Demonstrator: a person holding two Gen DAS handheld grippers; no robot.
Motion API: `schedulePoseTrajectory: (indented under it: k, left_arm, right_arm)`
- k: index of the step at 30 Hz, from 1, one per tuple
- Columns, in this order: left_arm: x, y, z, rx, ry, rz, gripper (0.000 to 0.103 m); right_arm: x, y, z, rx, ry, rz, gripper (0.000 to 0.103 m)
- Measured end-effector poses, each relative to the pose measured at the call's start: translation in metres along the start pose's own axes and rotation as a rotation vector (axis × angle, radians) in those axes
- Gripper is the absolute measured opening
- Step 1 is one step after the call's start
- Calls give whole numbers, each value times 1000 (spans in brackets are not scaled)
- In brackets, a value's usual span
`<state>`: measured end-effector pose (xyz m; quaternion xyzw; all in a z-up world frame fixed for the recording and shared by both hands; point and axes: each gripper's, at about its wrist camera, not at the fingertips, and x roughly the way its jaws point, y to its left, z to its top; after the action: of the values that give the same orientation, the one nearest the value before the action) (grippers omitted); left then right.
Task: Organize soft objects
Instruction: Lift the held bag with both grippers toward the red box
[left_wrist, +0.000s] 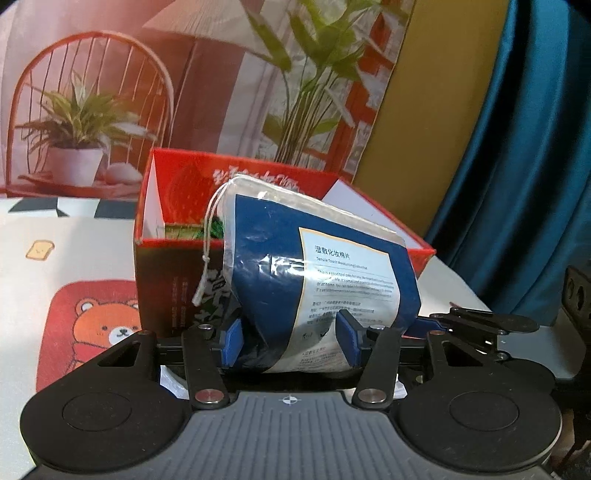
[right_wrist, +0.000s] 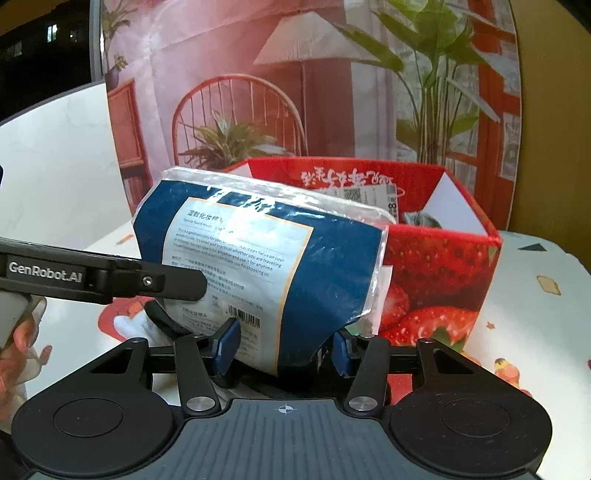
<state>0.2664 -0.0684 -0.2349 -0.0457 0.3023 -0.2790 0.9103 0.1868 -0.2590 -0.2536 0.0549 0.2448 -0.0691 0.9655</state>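
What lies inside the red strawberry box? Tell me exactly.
Inside the red strawberry box, something green shows at the bottom, and a labelled packet leans against the back wall. The blue cotton-pad pouch held in front covers the rest of the interior.

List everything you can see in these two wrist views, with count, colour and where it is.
cotton pad pack: one, navy and white plastic with a white drawstring, held up in front of the box by both grippers
strawberry box: one, red, open top, on the table behind the pack; something green lies inside
tablecloth: one, cream with bear and toast prints, covering the table
backdrop: one, pink-red printed room scene, behind the box
curtain: one, teal, far right of the left wrist view
left gripper: one, black with blue fingers, shut on the pack
right gripper: one, black with blue fingers, shut on the pack
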Motion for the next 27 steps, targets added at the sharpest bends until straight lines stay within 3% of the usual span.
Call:
schedulePoseTrajectory:
  k: [15,27]
  left_arm:
    - [-38,-18,9,10,-102,0,55]
    - [-55,-22,30,-12,-184,-14,55]
  right_arm:
    - [-34,13,23,-44,-92,8,47]
    - [-48,14,61,-73,-159,23,47]
